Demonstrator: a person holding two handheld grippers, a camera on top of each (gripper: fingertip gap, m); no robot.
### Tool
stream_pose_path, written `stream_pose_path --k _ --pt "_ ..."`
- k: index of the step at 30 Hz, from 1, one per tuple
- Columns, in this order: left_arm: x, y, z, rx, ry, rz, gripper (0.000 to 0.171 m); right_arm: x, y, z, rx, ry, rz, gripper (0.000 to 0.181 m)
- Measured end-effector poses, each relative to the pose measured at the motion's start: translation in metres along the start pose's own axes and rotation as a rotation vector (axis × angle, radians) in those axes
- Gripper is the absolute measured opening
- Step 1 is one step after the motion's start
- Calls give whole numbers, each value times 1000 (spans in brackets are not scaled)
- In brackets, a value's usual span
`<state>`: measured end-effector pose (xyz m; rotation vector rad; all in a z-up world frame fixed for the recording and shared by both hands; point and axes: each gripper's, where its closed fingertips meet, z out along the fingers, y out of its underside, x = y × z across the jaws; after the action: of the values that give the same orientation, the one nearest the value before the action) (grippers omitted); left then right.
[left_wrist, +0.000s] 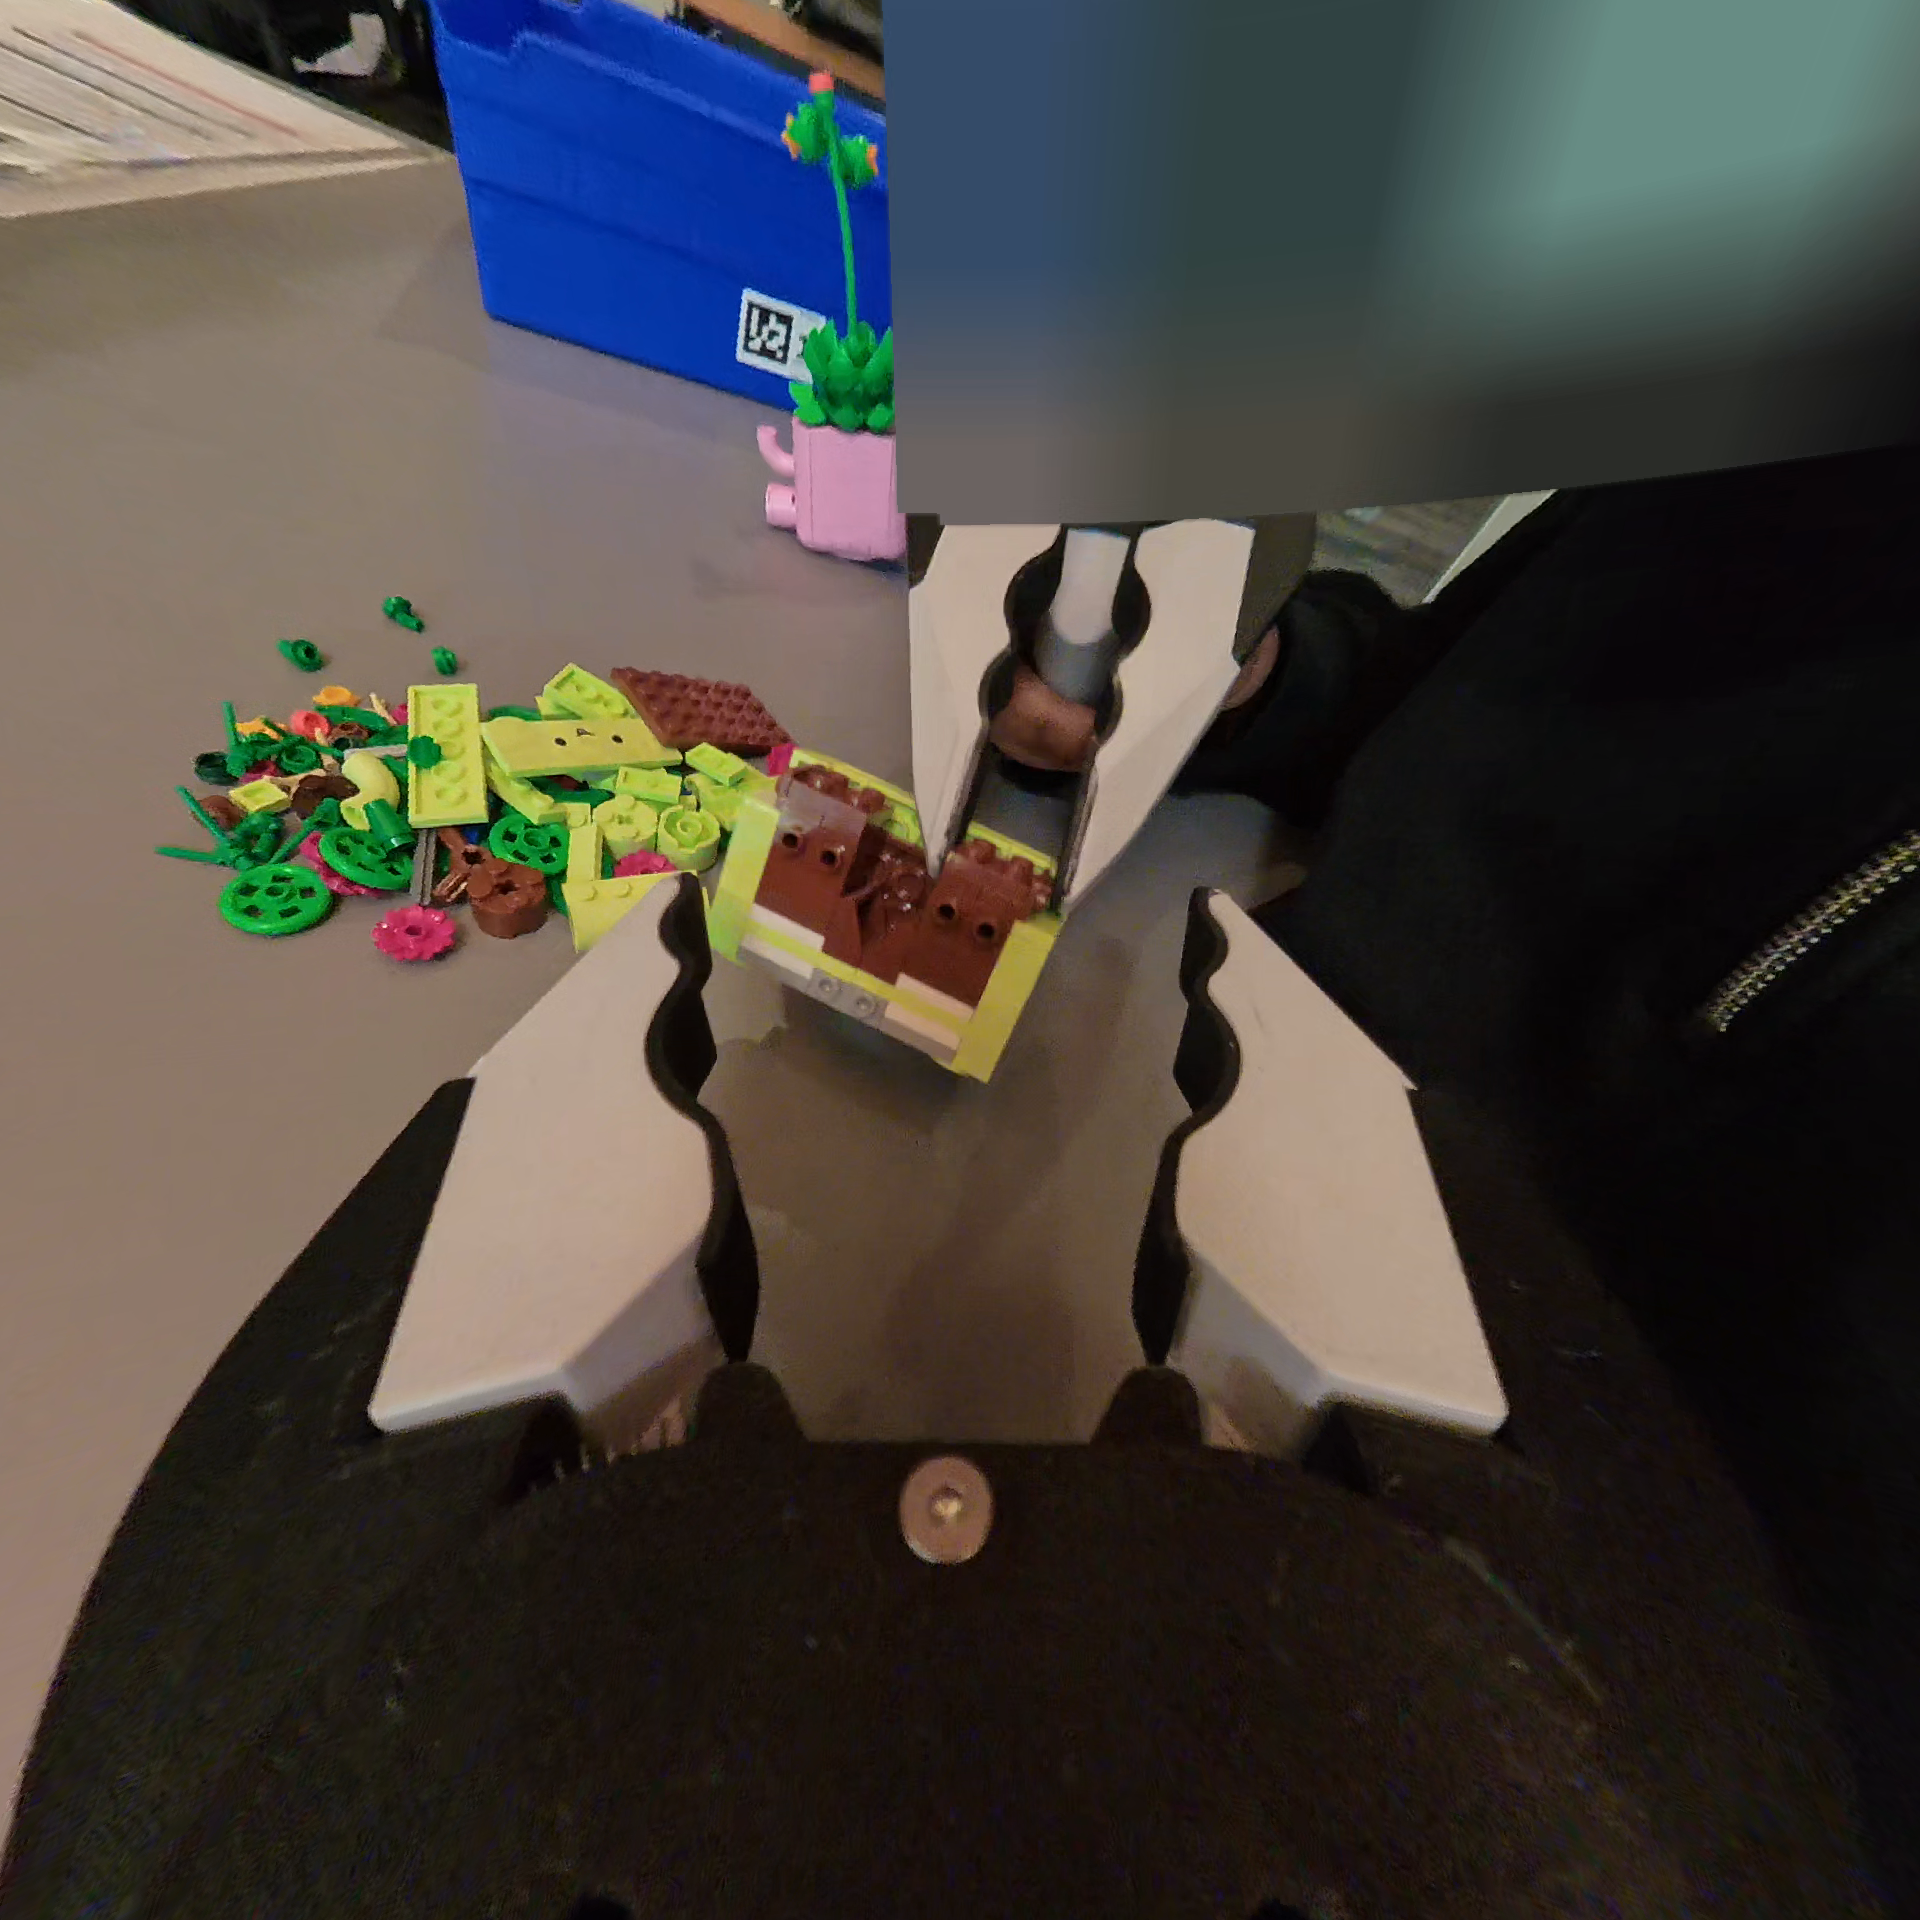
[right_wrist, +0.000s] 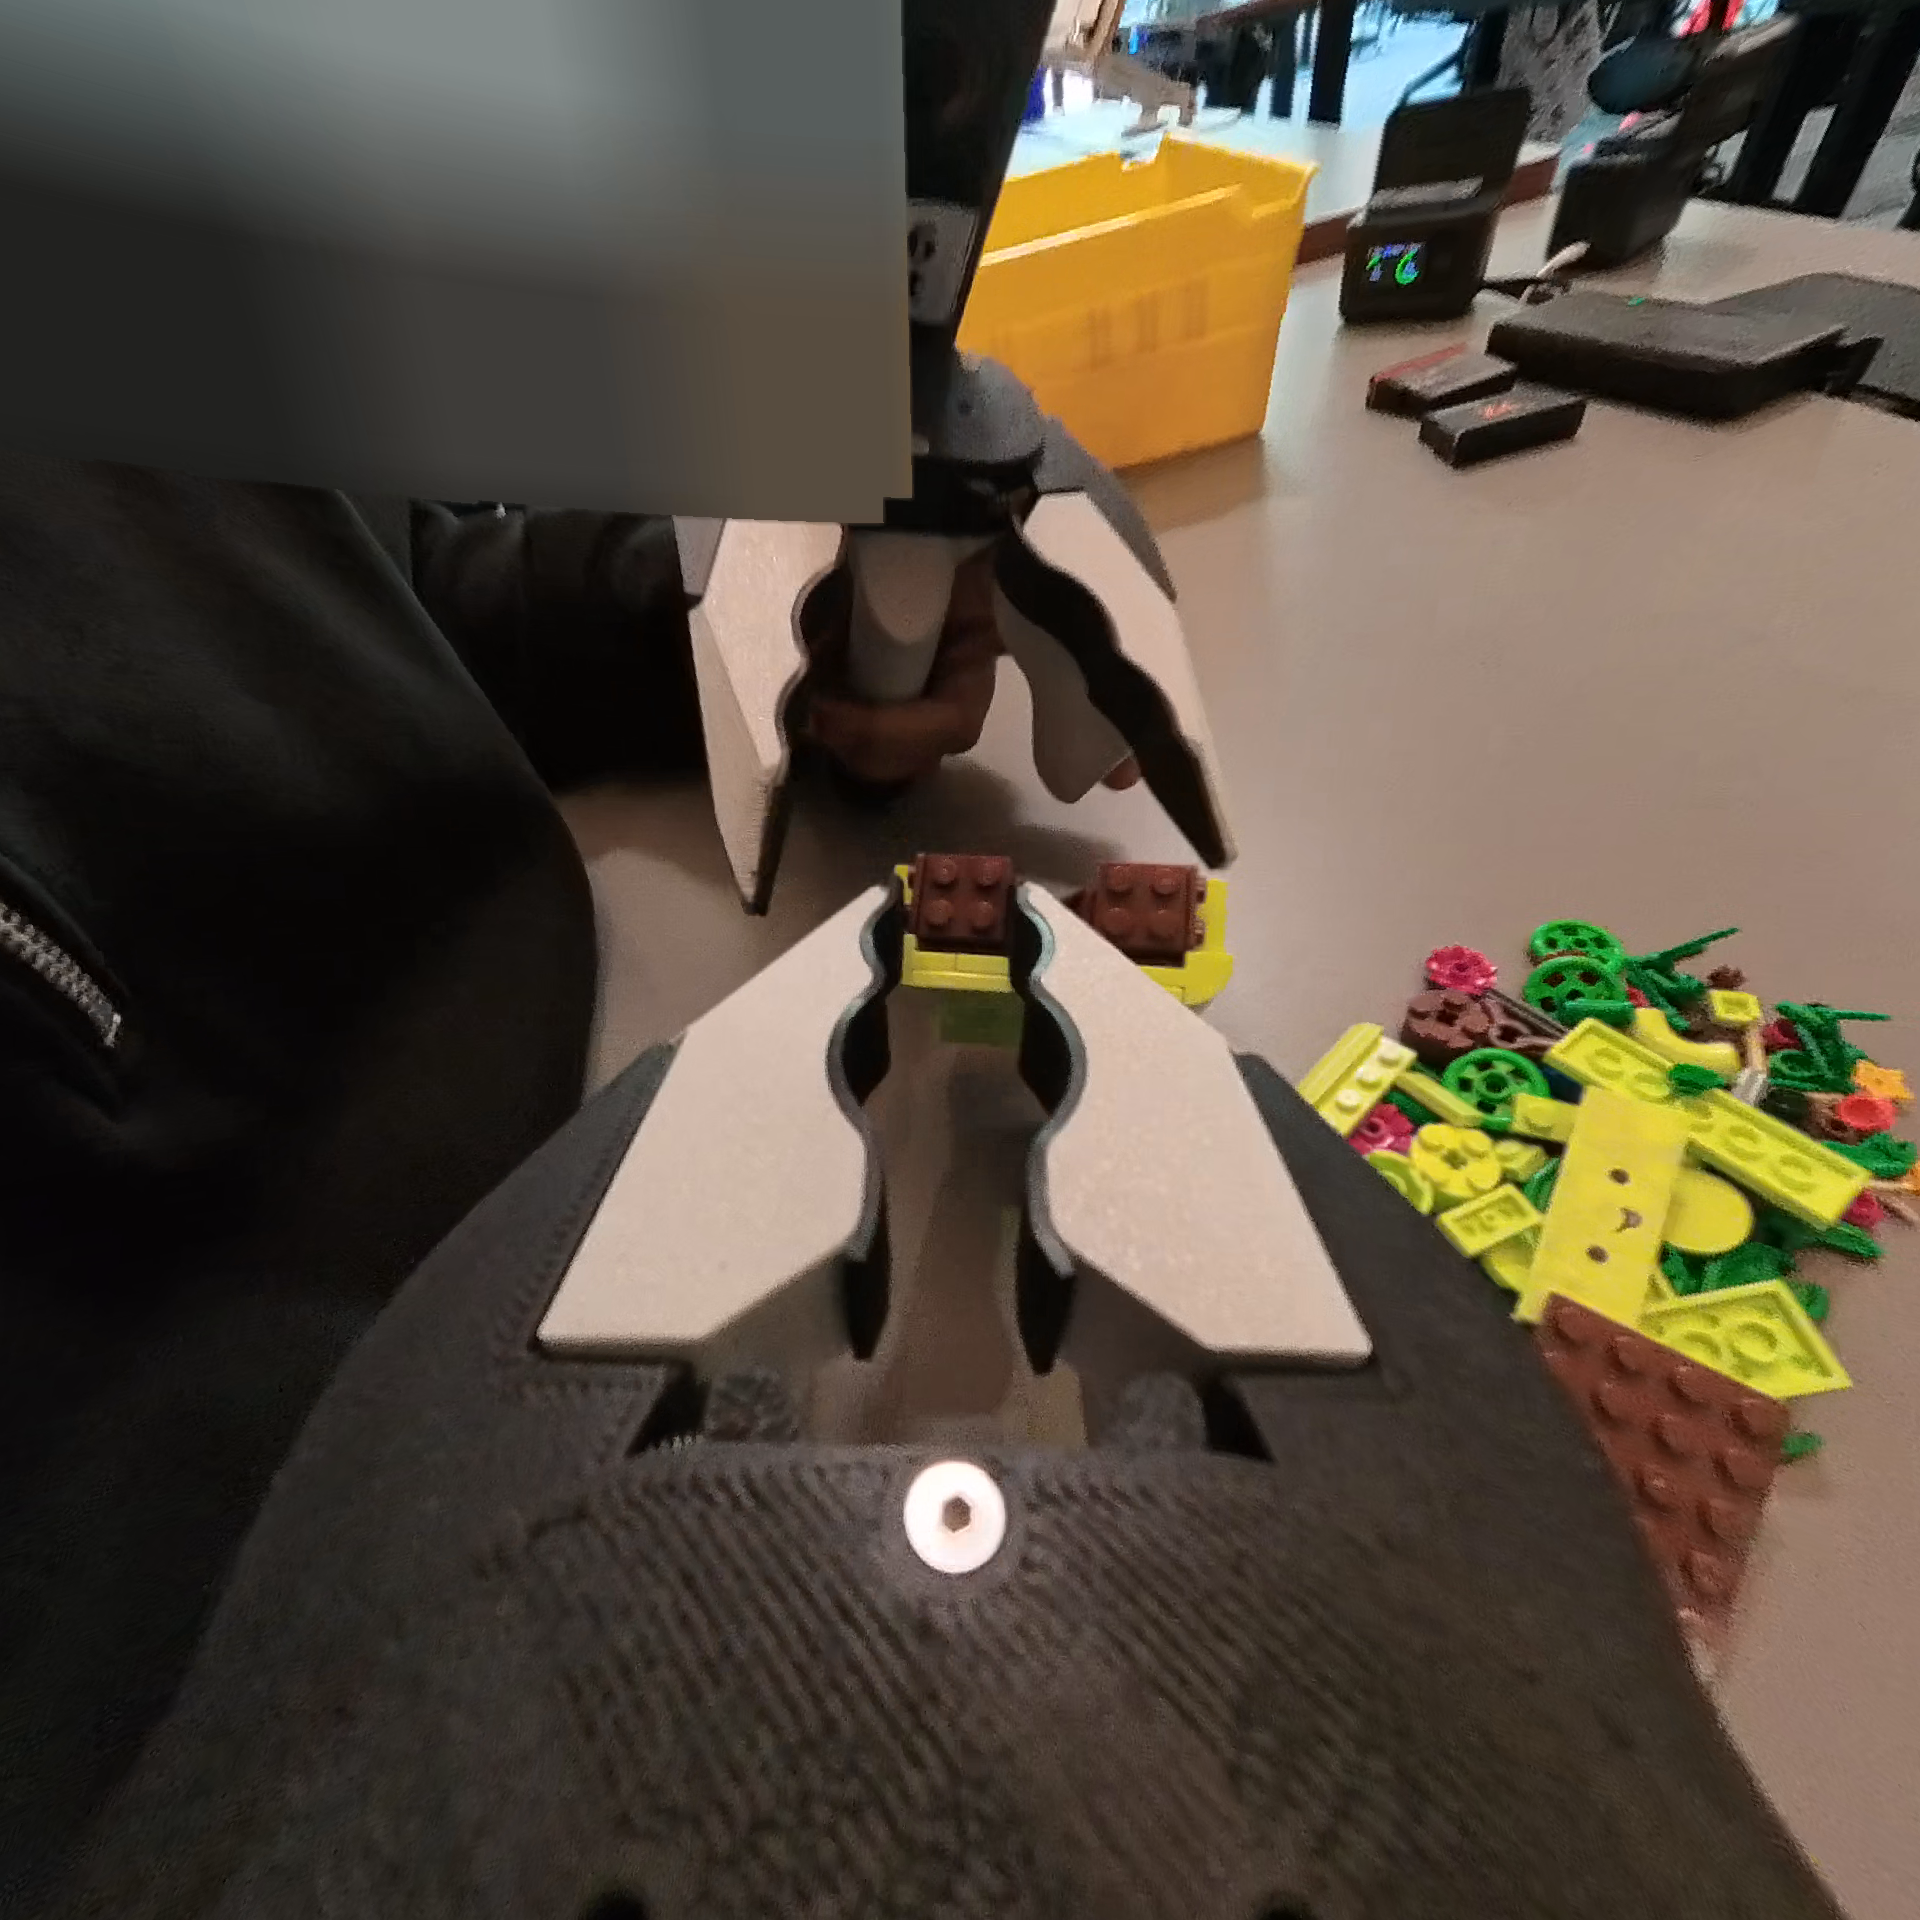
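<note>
Fingers of your R gripper (right_wrist: 954, 902) pinch a brown brick (right_wrist: 961, 878) on the lime build (right_wrist: 1195, 966). L gripper (left_wrist: 945, 894) is spread wide, empty, just beside it.

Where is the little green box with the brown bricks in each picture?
Left wrist view: the lime box with brown bricks sits mid-picture, just beyond the open left gripper.
Right wrist view: it is mid-picture, at the right gripper tips.
Shared landmark: the loose brick pile beside it.

Lime-green & brown brick build (left_wrist: 894, 914), blue bin (left_wrist: 644, 208), yellow bin (right_wrist: 1132, 291)
</note>
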<state>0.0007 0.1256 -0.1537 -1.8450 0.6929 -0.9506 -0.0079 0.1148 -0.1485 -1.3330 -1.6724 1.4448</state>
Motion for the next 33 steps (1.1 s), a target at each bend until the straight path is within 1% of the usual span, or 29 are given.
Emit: stream_pose_path --k 7,13,20,25,33 --pt "2 16 7 -122 -43 81 90 -14 17 11 -120 -39 -94 18" --pt "6 34 14 -244 -57 141 91 -12 25 14 -172 -20 -117 18" --pt "2 44 14 -309 -83 142 87 -12 25 14 -172 -23 -118 17" --pt "-3 51 13 -356 -102 138 84 -8 18 8 -124 -12 -116 18" --pt "-3 50 13 -347 -113 148 81 23 11 -7 -84 127 -59 18"
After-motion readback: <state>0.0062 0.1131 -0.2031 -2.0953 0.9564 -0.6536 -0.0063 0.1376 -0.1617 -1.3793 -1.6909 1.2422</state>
